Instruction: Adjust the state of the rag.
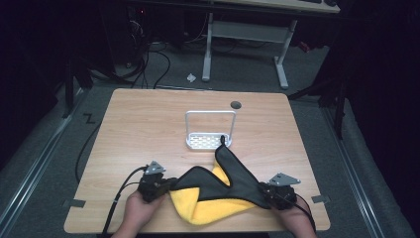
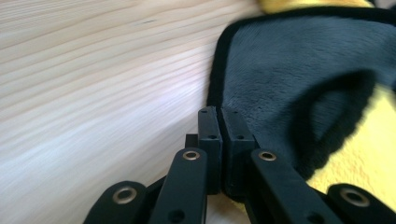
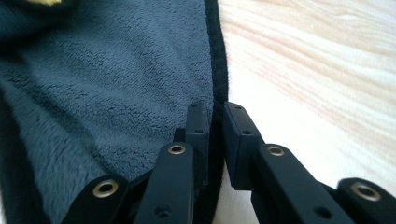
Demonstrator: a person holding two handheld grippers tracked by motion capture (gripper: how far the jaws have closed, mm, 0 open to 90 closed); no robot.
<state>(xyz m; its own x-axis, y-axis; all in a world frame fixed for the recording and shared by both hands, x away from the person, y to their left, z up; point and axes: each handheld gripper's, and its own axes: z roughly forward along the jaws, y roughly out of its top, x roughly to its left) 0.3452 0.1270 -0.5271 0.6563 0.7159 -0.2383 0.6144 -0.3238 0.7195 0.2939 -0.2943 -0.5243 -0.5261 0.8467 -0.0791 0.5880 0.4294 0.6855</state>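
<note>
step: folding or spreading a two-sided cloth [image 1: 218, 191] near the front edge of the table [image 1: 148, 129]; both corners looked gripped, mid-handling by my read
left gripper [image 1: 163, 187]: at the cloth's left corner; in the left gripper view the jaws were pressed together at the black hem, apparently pinching it, though the contact itself was hidden behind the pads
right gripper [image 1: 270, 192]: at the right corner; in the right gripper view the black piped edge ran between the jaws, which were pinching it with a narrow gap
cloth location: front centre of table, between the two hands, one pointed tip reaching back to touch the rack [image 1: 210, 130]
next move: likely lift both corners together and carry them over or apart; needs even tension, tip must clear the rack
cloth material: plush microfibre, dark grey one face, yellow the other, black stitched border, limp, bunched into folds
rack: small white wire-frame stand with perforated base, upright loop handle
table surface: pale wood-grain laminate, smooth, with a round grommet hole [image 1: 236, 104] at the back
</note>
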